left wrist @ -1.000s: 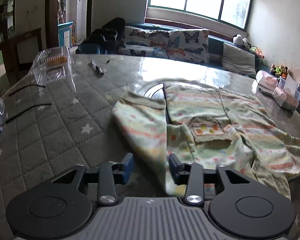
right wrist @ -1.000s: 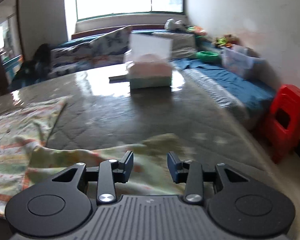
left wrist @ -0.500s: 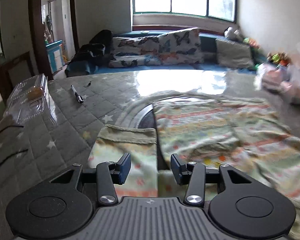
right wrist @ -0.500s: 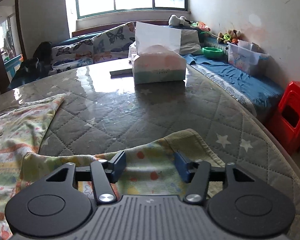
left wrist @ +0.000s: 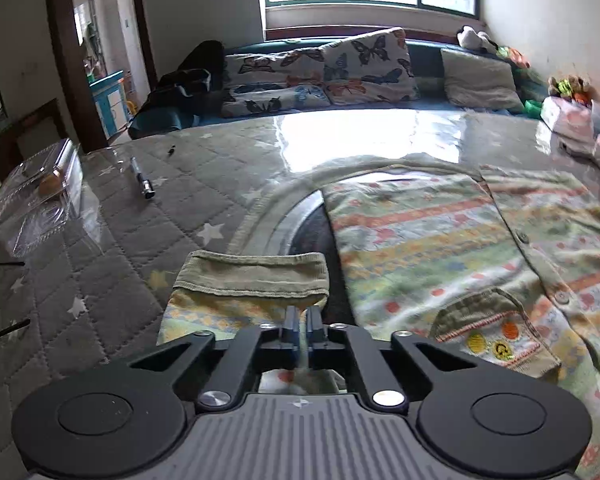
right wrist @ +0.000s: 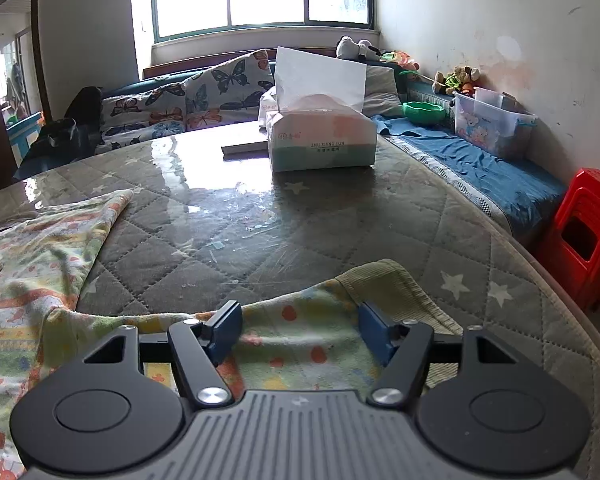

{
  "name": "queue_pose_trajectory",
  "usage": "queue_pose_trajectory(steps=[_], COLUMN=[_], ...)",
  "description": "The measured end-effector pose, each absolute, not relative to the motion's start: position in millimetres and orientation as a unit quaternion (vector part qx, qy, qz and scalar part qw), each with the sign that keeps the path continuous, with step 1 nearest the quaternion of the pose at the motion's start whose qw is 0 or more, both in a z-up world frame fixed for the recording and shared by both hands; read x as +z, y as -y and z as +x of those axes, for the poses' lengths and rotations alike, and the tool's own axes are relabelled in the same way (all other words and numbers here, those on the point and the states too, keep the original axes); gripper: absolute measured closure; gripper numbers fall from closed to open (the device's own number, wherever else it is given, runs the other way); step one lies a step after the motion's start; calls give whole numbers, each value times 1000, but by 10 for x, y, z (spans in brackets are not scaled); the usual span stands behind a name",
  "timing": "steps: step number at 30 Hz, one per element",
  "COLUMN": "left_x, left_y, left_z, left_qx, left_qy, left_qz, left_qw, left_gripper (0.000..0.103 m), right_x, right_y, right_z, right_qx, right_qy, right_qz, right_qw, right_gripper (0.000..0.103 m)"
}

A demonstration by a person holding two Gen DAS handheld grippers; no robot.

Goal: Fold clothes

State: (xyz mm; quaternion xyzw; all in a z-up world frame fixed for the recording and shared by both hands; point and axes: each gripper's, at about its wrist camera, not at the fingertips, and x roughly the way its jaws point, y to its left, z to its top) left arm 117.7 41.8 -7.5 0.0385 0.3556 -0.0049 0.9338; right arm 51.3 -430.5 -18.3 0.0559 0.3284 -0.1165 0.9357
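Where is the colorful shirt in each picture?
Left wrist: the shirt lies spread on the right; the left hand-held gripper pinches its sleeve.
Right wrist: it is at the left edge; a sleeve lies under the open right hand-held gripper.
Shared landmark: butterfly cushions.

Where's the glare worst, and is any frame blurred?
Left wrist view: window glare whitens the far tabletop; right-edge tissue pack is smeared, shirt sharp. Right wrist view: milder glare streak beside the tissue box, everything crisp; fisheye bends the table's edge in both.
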Motion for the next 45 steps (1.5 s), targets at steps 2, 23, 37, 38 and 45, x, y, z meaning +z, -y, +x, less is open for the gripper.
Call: queue_pose_trajectory(steps=[2,23,37,38,45], left_x=[17,137,-45,-54,-75], left_y=[-559,-1818,-1453,-1470,-1628], left_z=[1105,-216,229,236,331], left_qx=[9,192,122,127,158], left_qy=[-340,-319,-336,-335,-330], left_qz=[16,-110,-36,-31,-13], left_qw=[940,922,933,933,930], left_gripper=[101,102,97,97,97], right_x=[-183,-144,-179,-183,-170], right_y=[4306,4260,4297,4298,4299], right_z=[513,440,468,474,498], right_qx=[-117,-113,-112,-114,-123], right_qy=[-328,-330,-341,-341,-342], right_qz=[56,63,42,41,33], right_qw=[936,935,932,932,931], right_gripper=[36,30,26,26,27])
